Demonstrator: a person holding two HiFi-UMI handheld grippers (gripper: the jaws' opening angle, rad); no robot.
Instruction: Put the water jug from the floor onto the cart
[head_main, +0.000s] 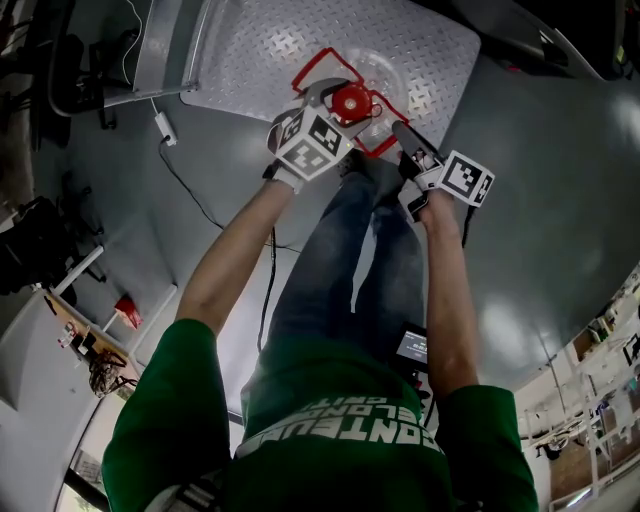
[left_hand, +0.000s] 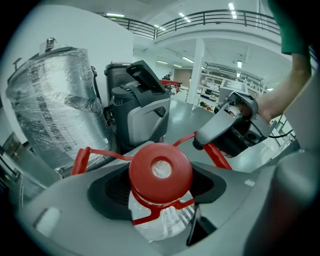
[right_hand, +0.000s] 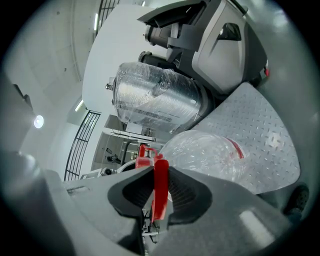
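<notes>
The water jug (head_main: 352, 100) is clear plastic with a red cap and a red carrying frame. In the head view it hangs at the near edge of the cart's diamond-plate deck (head_main: 260, 50). My left gripper (head_main: 338, 106) is shut on the jug's neck just under the cap (left_hand: 160, 172), with a dark pad on either side. My right gripper (head_main: 403, 135) is shut on a red strip of the handle frame (right_hand: 160, 185). The left gripper view shows it clamping that strip (left_hand: 202, 142). The clear jug body (right_hand: 210, 155) shows above the cart deck (right_hand: 260, 135); whether it rests on the deck I cannot tell.
Behind the cart stand a tank wrapped in plastic film (left_hand: 55, 100) and a grey floor machine (left_hand: 142, 107). A black cable (head_main: 190, 190) runs across the grey floor left of the person's legs (head_main: 350, 260). A cart wheel (right_hand: 300, 200) shows under the deck's edge.
</notes>
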